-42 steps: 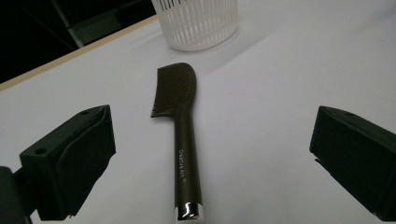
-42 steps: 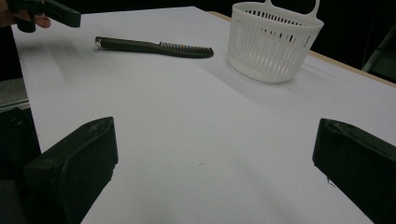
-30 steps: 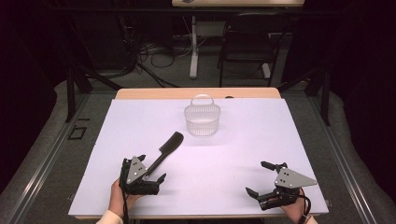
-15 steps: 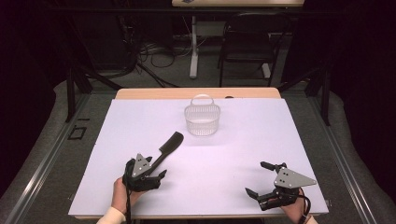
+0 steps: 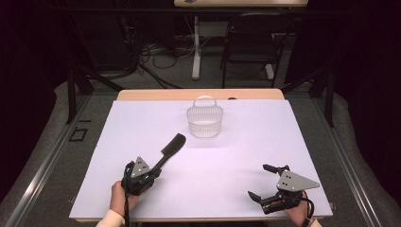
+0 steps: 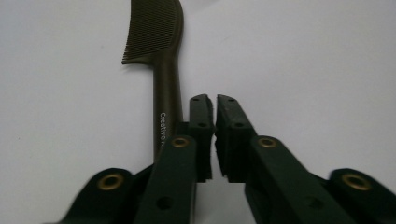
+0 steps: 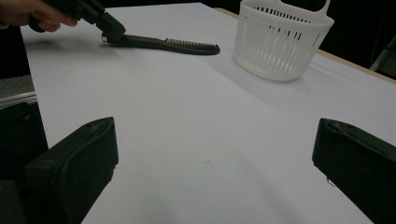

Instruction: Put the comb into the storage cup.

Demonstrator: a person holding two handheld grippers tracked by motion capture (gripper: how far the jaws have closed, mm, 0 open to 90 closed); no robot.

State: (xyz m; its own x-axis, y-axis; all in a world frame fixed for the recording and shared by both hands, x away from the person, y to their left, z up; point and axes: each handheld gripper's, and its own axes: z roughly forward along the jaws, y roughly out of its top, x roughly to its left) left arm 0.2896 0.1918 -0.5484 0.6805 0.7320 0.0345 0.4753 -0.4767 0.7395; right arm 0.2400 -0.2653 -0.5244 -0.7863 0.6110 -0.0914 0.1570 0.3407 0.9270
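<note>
The left gripper point(image 6: 215, 100) has just closed its jaws almost together on nothing, the black comb point(image 6: 166, 84) lying ungrasped on the tabletop point(image 5: 260, 137) beside its left jaw, well short of the white basket point(image 5: 204, 122), while the right gripper point(image 5: 258, 180) rests wide open, empty

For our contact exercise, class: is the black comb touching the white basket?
Apart. The high view shows bare table between the comb and the basket; the right gripper view shows the same gap.
</note>
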